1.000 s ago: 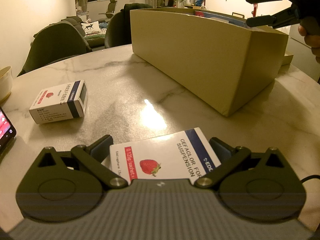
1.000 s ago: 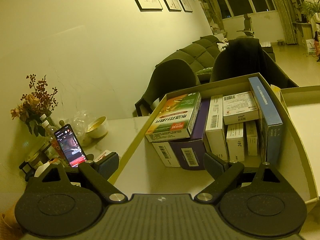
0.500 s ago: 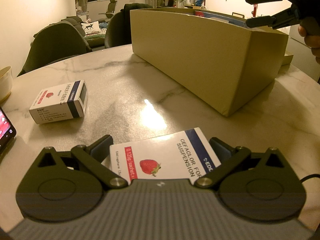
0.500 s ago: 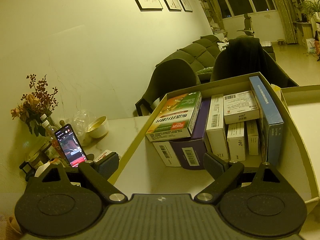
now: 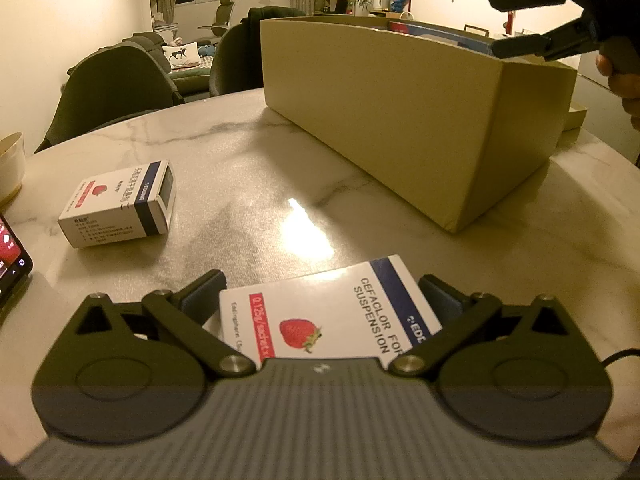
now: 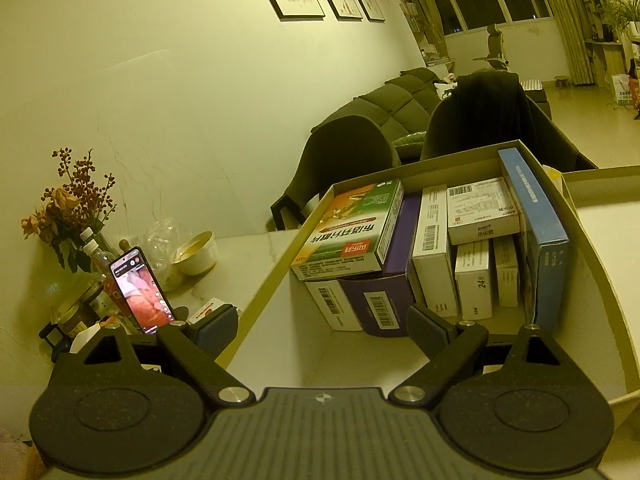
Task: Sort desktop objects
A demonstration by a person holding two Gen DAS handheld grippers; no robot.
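One white carton (image 5: 332,316) reads "CEFACLOR FOR SUSPENSION", "0.125g/sachet".

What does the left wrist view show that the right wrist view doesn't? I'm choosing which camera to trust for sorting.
Left wrist only: the Cefaclor box between the left gripper jaws. Right wrist only: medicine boxes packed inside the cardboard box, flowers. Both: cardboard box, phone, bowl, the open right gripper, and the strawberry box.

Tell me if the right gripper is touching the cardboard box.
Apart. The left wrist view shows the right gripper open in the air above the cardboard box.
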